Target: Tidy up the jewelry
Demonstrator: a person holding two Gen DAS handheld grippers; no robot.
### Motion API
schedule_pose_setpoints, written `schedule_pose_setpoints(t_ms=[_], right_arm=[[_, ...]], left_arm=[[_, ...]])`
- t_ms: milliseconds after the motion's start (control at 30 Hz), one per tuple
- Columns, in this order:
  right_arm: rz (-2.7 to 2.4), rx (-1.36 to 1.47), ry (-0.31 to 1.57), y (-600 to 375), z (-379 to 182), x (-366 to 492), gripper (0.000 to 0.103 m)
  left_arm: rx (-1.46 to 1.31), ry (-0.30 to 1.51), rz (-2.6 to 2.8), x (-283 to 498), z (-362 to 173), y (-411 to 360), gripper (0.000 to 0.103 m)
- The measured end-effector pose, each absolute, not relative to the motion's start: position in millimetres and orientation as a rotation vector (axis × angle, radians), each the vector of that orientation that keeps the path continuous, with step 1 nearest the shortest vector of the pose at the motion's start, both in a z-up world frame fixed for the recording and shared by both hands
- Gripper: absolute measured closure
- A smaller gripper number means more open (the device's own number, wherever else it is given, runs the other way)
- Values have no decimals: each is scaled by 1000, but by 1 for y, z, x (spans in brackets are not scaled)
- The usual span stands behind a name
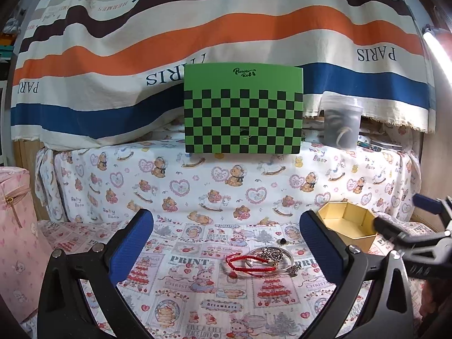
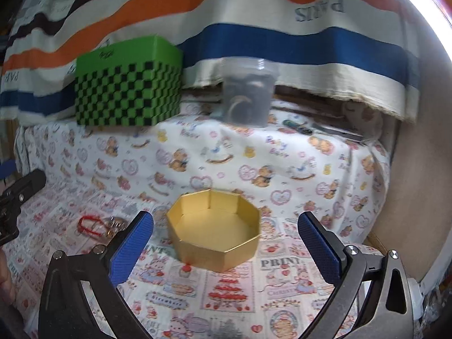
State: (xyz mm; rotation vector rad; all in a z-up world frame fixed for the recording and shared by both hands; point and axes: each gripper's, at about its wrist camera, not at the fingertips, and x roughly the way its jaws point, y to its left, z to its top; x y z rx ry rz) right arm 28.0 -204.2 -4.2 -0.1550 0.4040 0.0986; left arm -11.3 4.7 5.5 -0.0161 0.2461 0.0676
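A small heap of jewelry lies on the printed cloth: a red cord bracelet [image 1: 248,262], a silver bangle and chain [image 1: 268,254] and a small dark stud [image 1: 283,241]. My left gripper [image 1: 226,240] is open and empty, its blue fingers to either side of the heap. An open gold octagonal box [image 2: 214,226] is empty. My right gripper [image 2: 226,240] is open and empty, and the box sits between its fingers. The box also shows in the left wrist view [image 1: 347,223], with the right gripper [image 1: 401,226] beside it. The red bracelet [image 2: 90,226] lies left of the box.
A green checkered box [image 1: 243,113] and a clear plastic tub [image 1: 341,121] stand on the raised ledge behind. A striped cloth [image 1: 197,28] hangs at the back. A pink bag [image 1: 19,226] stands at the left. A wall [image 2: 418,197] closes the right side.
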Motion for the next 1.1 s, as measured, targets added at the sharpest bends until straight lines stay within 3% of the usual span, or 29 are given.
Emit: schedule_pose_setpoints(t_ms=[367,533,1100], right_arm=[[166,-278,335,-176,-5,12,0],[181,-241,261,-184,2,3,0],[121,-76,288,-221,4,12,0]], left_arm=[[-28,278,76,-6,3,7,0],[-10,249,69,-11,5,4,0],[2,237,82,-13,6,1,0]])
